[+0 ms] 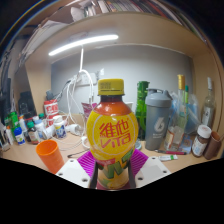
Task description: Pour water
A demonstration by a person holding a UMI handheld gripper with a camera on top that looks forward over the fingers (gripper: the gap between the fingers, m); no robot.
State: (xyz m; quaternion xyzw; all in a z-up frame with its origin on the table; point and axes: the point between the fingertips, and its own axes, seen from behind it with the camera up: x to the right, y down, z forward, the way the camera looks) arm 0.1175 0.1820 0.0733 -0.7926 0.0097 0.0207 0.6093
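- Gripper view: the gripper point(111, 170) is closed on the bottle point(111, 130), both pads point(88, 160) pressing its sides.
- Bottle stands upright, long axis vertical, cap at 12 o'clock.
- Cup point(49, 154) sits on the table point(25, 160) at 9 o'clock, apart, so I judge the pour goes leftward.

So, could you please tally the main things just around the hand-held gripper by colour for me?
Yellow: 1, the yellow-labelled bottle, held between the fingers of the hand-held gripper
Orange: 1, the orange cup
Grey: 1, the grey tumbler
Green: 1, the green bottle
Total: 4
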